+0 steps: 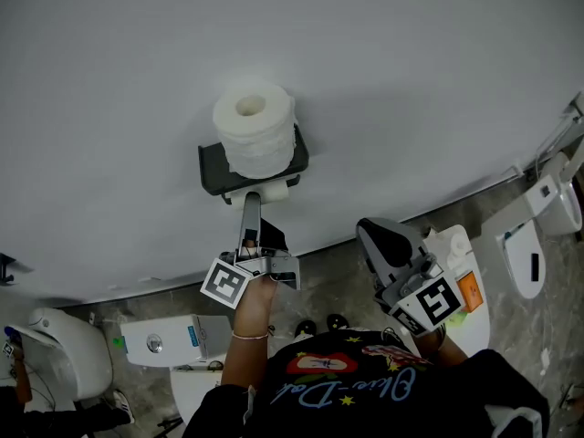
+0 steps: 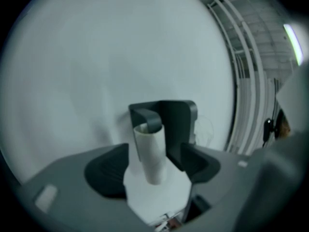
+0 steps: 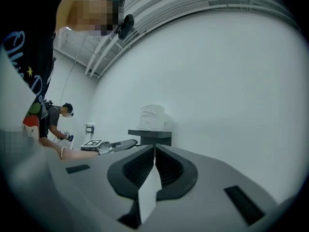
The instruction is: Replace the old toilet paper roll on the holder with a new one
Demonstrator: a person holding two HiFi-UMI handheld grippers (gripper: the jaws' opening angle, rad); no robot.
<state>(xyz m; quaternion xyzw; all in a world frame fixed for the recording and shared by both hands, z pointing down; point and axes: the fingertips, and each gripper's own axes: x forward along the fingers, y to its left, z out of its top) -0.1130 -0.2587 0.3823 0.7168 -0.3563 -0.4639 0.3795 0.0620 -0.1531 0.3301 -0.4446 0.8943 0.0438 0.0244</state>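
Well, the left gripper [image 1: 253, 206] [image 2: 153, 167] has its two dark jaws wide apart. A bare pale cardboard toilet paper tube [image 1: 267, 192] [image 2: 150, 153] stands in the gap between them. The pads sit on each side of the tube and do not squeeze it. The tube hangs on the curved arm of the dark grey holder [image 1: 212, 167] [image 2: 179, 116] fixed to the plain white wall [image 1: 411, 80].

The right gripper [image 1: 370, 232] [image 3: 154, 151] has its jaws pressed tight together. Nothing is between them. It points at the wall, well apart from the holder, off to the right of it in the head view.

A fat new white toilet paper roll [image 1: 255, 126] [image 3: 152, 117] stands on end on the flat top shelf of the holder. It is near the middle of the shelf, with its hole facing up. The bare tube is just under the shelf's front edge.

Each gripper has a cube with a black and white square marker [image 1: 225, 284] on it. The person's black shirt [image 1: 347, 386] has curly blue writing and small stars, but I cannot read the words. A small orange label [image 1: 469, 290] sits on a white thing low on the right. Its print is too small to read.
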